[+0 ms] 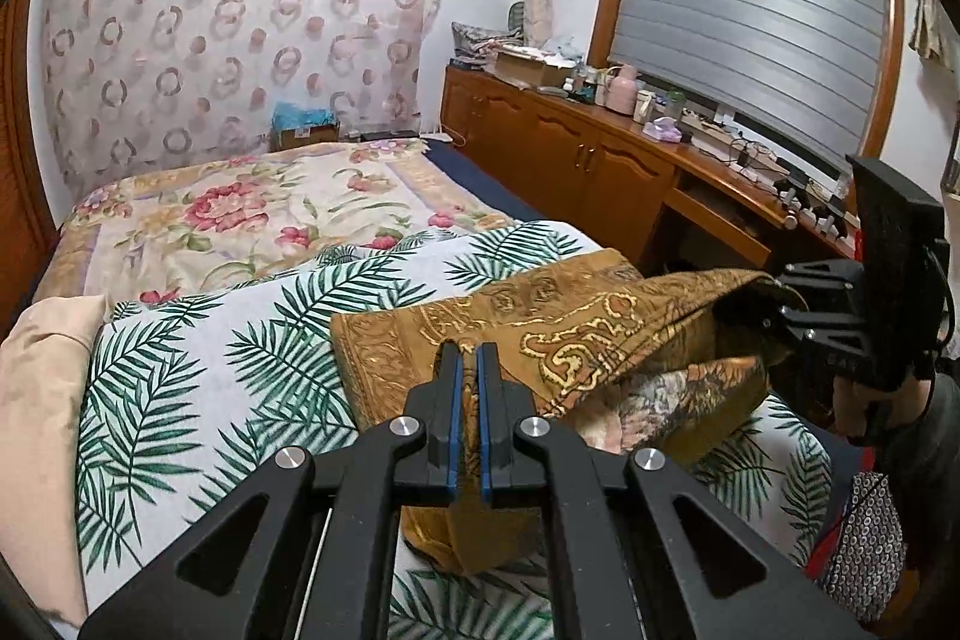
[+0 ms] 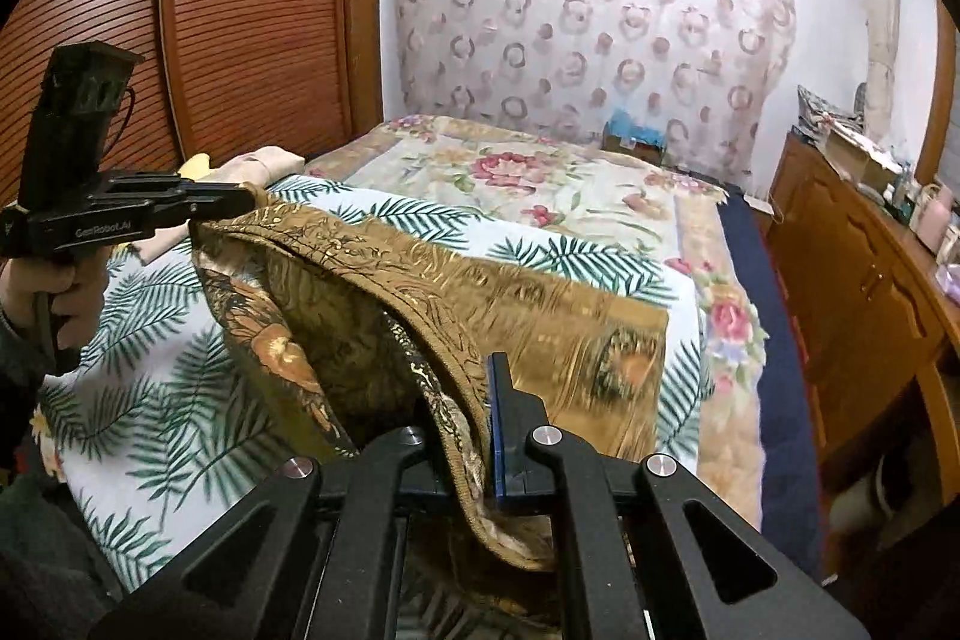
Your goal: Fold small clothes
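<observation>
Fabric at our left gripper (image 1: 470,358), its fingers pinched on the golden-brown garment (image 1: 540,334), cloth lifted in a fold above the palm-print sheet (image 1: 198,370), our right gripper (image 2: 480,370) clamped on the other edge.

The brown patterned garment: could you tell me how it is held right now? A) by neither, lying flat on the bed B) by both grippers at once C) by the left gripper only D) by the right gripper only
B: the left gripper and the right gripper are each shut on an edge of the brown patterned garment, lifting its near side off the palm-leaf sheet.
</observation>
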